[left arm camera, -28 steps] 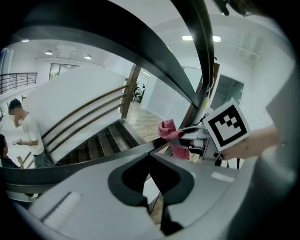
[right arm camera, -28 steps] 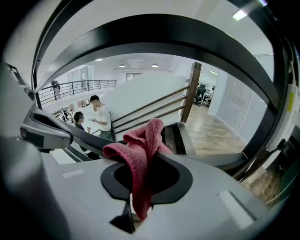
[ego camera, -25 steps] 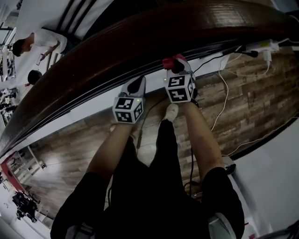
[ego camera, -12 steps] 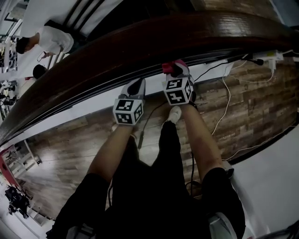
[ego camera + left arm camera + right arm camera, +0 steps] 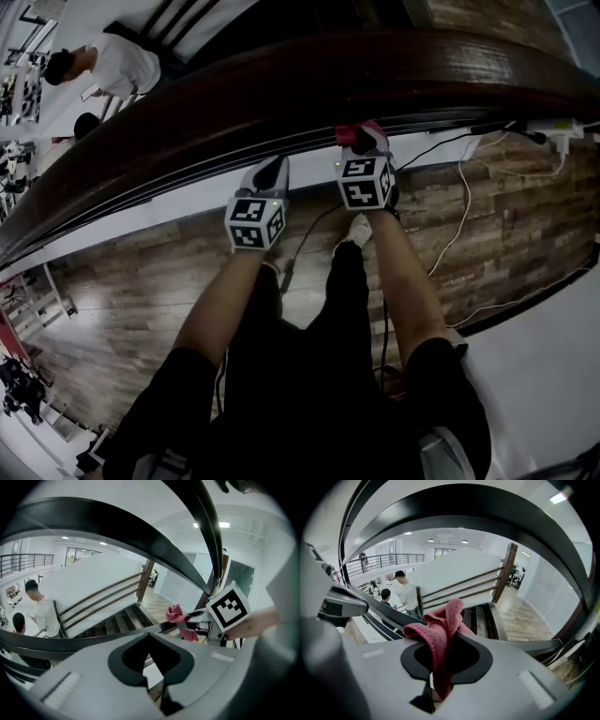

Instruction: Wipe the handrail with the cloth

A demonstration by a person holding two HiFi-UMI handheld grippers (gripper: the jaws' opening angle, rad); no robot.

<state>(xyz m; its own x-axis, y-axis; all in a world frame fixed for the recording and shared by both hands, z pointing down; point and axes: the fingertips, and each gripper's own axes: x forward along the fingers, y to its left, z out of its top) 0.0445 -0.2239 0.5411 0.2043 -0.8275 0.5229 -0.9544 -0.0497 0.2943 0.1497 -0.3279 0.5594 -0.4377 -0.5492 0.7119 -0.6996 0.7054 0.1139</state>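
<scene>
The broad, dark wooden handrail is seen curving across the upper part of the head view, low at the left and high at the right, with a white ledge beneath it and a plank floor on the near side. Beyond the rail a staircase and a person in a white top on a lower level can be made out.

Both grippers are held at the near lower edge of the rail, side by side and a little apart. The left gripper is shown with its jaws together and nothing between them, and it is judged to have no part in the wipe at this moment. The right gripper is clamped on the red cloth, which is pinched in a fold between the jaws and bunched up past their tips. In the head view the cloth is set against the rail's near edge and appears to touch it, though firm contact cannot be confirmed.

The wiping step itself is judged to be in hand, on the stretch of rail directly in front of the person. For the next move, the cloth would need to be pressed onto the wood and drawn along the curve, with the right gripper turned to follow the bend and lifted so that the rounded top is covered as well as the edge. The grip would have to be firm enough that the cloth is not dragged out by friction
</scene>
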